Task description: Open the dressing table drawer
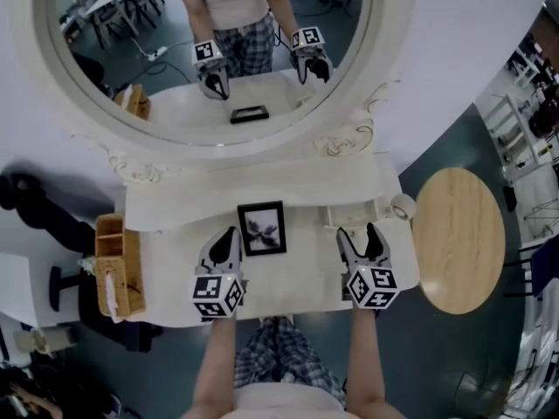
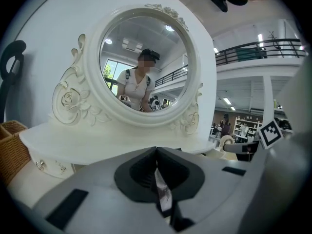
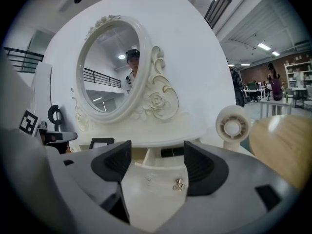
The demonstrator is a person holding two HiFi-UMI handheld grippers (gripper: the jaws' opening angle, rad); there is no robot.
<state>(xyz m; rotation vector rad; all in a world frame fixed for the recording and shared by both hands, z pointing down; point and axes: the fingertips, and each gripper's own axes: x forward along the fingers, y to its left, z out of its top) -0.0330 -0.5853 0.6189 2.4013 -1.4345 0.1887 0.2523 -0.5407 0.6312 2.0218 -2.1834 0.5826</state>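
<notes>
The white dressing table point(image 1: 297, 278) has an oval mirror point(image 1: 131, 59) above a shelf. A small drawer point(image 3: 151, 194) with a metal knob point(image 3: 179, 184) stands pulled out a little on the right, with a dark gap behind its front. My right gripper point(image 3: 157, 150) hovers open just over it, and the knob shows low between the jaws, untouched. In the head view the right gripper point(image 1: 358, 232) is over the tabletop's right part, near the drawer point(image 1: 354, 215). My left gripper point(image 1: 229, 234) is shut and empty beside a picture frame point(image 1: 262, 228); its jaws meet in the left gripper view point(image 2: 156, 152).
A wicker basket point(image 1: 118, 269) sits at the table's left end. A white roll point(image 1: 403, 206) lies at the right end, seen also as a roll point(image 3: 233, 126) close by. A round wooden stool top point(image 1: 458, 238) stands right of the table.
</notes>
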